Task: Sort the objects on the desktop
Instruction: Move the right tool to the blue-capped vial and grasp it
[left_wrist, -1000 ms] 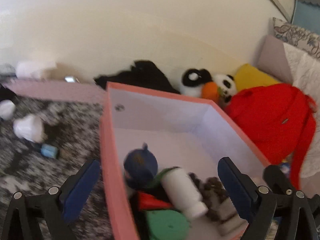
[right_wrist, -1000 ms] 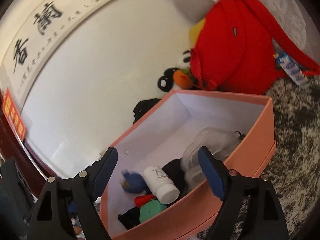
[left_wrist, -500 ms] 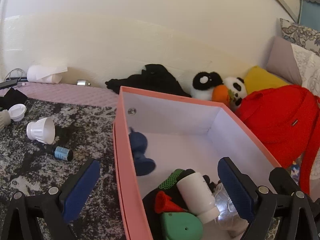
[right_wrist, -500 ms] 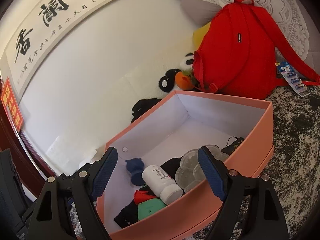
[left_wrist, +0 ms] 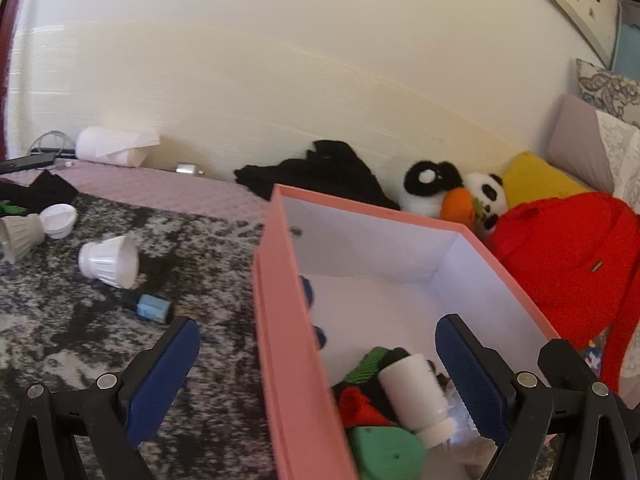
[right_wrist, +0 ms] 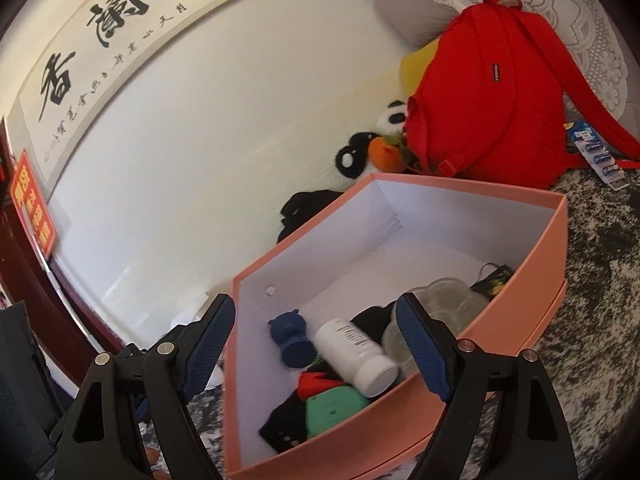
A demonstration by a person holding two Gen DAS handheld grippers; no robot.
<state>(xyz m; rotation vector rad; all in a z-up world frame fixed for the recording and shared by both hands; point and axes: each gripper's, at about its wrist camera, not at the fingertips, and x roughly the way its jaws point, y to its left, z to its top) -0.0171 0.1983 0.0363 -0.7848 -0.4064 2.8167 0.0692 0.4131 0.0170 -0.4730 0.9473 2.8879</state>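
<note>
Box: a pink box [left_wrist: 296, 360] with a white inside sits on the mottled black-and-grey surface [left_wrist: 80, 340], its open top facing both cameras.
Contents: a white bottle [right_wrist: 356, 354] lies on its side near the middle of the pile, its cap toward the near wall; a dark blue figurine [right_wrist: 292, 338] lies just beside it toward the box's left wall; a green item [right_wrist: 334, 402] and a red piece [right_wrist: 314, 382] sit below the bottle on black cloth; clear plastic containers [right_wrist: 440, 308] rest against the right wall.
Loose objects: to the left of the box, well apart from it, a white ribbed cup [left_wrist: 110, 262] lies on its side, a small blue-labelled vial [left_wrist: 152, 308] lies near it, and two more white pieces [left_wrist: 38, 226] lie farther left.
Left gripper: the left gripper [left_wrist: 316, 376] is spread wide and empty, one blue pad over the surface outside the box and the other above the box's contents, the left wall of the box between them.
Right gripper: the right gripper [right_wrist: 316, 344] is also spread wide and empty, its pads framing the bottle and figurine from above without touching them.
Surroundings: a red backpack [right_wrist: 488, 100] leans behind the box, a panda plush [left_wrist: 452, 196] and black fabric [left_wrist: 316, 172] lie against the cream wall, and a blister pack [right_wrist: 598, 156] lies by the backpack strap.
</note>
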